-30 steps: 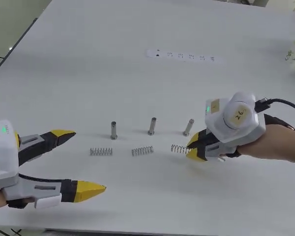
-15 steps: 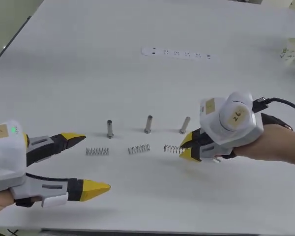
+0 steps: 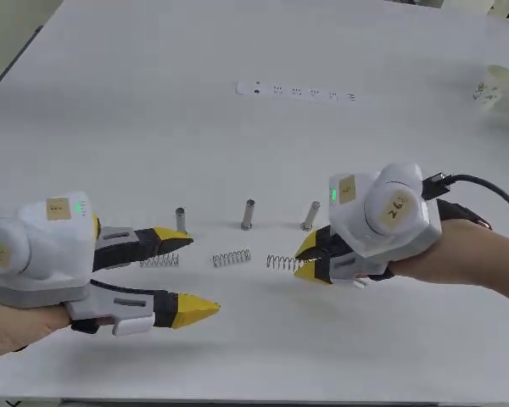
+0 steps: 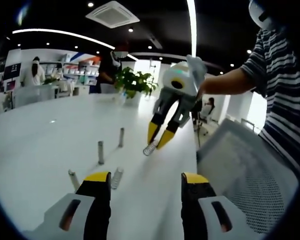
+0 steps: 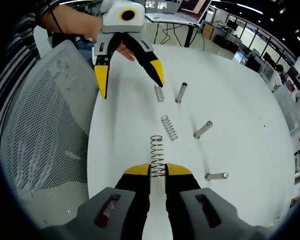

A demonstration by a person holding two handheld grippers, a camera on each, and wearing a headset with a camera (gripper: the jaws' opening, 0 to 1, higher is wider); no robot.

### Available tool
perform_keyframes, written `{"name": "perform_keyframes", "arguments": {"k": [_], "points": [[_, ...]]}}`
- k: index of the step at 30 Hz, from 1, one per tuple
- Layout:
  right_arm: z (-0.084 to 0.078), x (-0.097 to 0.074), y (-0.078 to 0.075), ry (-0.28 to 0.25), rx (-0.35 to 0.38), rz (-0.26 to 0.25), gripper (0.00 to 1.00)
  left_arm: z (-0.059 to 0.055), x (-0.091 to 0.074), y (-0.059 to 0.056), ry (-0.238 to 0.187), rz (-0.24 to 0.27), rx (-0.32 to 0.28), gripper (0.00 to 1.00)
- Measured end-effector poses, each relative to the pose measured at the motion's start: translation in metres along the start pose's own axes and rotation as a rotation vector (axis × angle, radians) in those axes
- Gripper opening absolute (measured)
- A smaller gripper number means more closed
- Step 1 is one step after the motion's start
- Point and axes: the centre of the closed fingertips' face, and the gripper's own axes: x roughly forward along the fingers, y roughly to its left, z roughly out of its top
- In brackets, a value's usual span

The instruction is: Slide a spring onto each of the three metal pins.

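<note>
Head view: R gripper (image 3: 309, 259) clenched on one end of a spring (image 3: 282, 262), just in front of 3 upright pins (image 3: 248, 214) on the table (image 3: 365, 153). L gripper (image 3: 199, 273) released, gripping nothing.
L gripper view: own jaws wide apart.
R gripper view: spring stuck fwd from jaws, w/ 2 other springs (image 5: 169, 127) beyond.

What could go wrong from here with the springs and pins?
The right gripper pinches the spring only at one end, so it may swivel or pop out. The nearest pin looks slim and unsupported; a misaligned push might tip it. The open left gripper sits close to the left spring and left pin and might nudge them.
</note>
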Motion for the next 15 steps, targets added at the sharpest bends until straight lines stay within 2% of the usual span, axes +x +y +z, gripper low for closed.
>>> {"name": "perform_keyframes", "arguments": {"k": [7,15], "points": [[0.017,-0.005,0.003,-0.026,-0.035,-0.002,0.08,0.014,0.017,-0.001,-0.046,-0.047,-0.028,0.41],[0.022,-0.008,0.006,-0.037,-0.046,0.005,0.08,0.022,0.033,-0.003,-0.044,-0.088,-0.004,0.34]]}}
